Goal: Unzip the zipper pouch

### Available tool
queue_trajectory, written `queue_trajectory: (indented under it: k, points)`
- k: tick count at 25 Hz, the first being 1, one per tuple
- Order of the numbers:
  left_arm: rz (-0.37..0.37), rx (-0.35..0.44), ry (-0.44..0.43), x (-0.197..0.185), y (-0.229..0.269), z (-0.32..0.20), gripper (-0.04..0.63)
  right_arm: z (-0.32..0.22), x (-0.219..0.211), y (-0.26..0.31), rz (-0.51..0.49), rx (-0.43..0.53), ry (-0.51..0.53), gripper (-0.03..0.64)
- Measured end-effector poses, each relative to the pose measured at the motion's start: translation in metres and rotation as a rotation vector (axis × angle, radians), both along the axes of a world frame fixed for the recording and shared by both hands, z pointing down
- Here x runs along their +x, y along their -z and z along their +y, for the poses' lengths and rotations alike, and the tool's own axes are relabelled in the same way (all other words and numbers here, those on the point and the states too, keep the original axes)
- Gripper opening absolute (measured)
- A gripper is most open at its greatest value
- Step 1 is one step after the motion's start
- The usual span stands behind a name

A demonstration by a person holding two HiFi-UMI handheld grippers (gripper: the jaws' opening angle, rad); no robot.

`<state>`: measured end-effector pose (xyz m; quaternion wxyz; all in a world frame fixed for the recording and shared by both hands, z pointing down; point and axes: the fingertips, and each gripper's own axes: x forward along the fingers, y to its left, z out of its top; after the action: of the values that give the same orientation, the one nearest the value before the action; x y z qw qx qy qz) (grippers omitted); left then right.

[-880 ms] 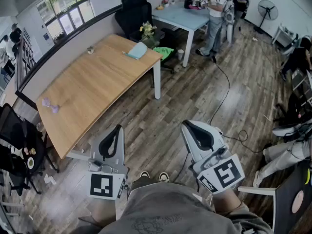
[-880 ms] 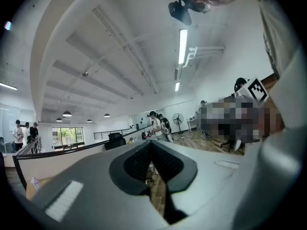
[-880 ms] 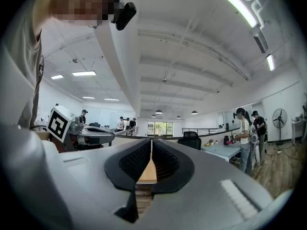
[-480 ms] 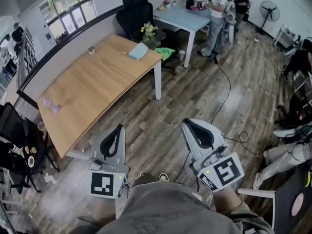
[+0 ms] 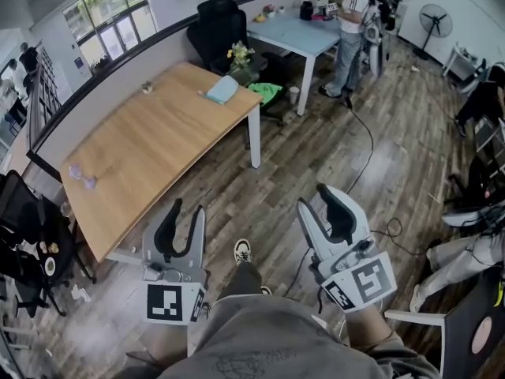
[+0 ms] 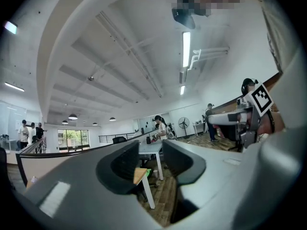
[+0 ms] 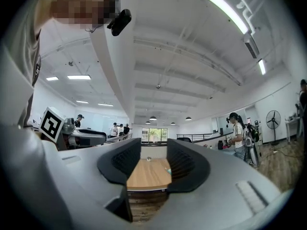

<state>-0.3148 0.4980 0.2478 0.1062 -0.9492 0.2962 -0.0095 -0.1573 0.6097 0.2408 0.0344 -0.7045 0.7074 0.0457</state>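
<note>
Both stand with jaws apart, empty: my left gripper [image 5: 188,208] and right gripper [image 5: 316,198] hover well short of the counter [image 5: 150,144] with the pouch [image 5: 222,90].

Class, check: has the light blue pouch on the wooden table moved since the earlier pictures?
No. The light blue pouch lies near the same far corner of the wooden table as before.

This is an open-plan office. A long wooden desk [image 5: 150,144] stands against a low partition, with a pale blue table [image 5: 296,31] and a black office chair [image 5: 217,22] beyond it. The floor [image 5: 316,148] is wood plank, with a cable [image 5: 364,144] trailing across it. Large windows [image 5: 106,18] line the far wall, strip lights [image 6: 186,49] hang from the white ceiling, a standing fan [image 5: 434,16] sits in a corner, and a person [image 5: 347,30] stands at the blue table.
</note>
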Motion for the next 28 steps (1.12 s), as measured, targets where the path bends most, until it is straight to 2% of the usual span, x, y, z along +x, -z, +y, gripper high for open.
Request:
queue_trajectory:
  k: [1,3,8,14,28]
  points:
    - [0.002,0.000,0.008,0.001,-0.001,-0.006,0.188,-0.003,0.004,0.000,0.002,0.005,-0.011,0.176]
    - [0.003,-0.001,0.022,0.003,-0.003,-0.018,0.220,-0.013,0.010,-0.003,0.009,0.000,-0.026,0.193]
    - [0.026,-0.011,0.048,0.012,-0.005,-0.053,0.222,-0.043,0.022,-0.012,0.015,-0.028,-0.011,0.193]
    - [0.019,-0.010,0.005,0.043,0.001,-0.103,0.222,-0.100,0.045,-0.019,-0.005,-0.073,0.026,0.192]
    - [-0.061,-0.056,-0.027,0.115,-0.004,-0.293,0.198,-0.295,0.112,-0.018,-0.025,-0.155,0.010,0.192]
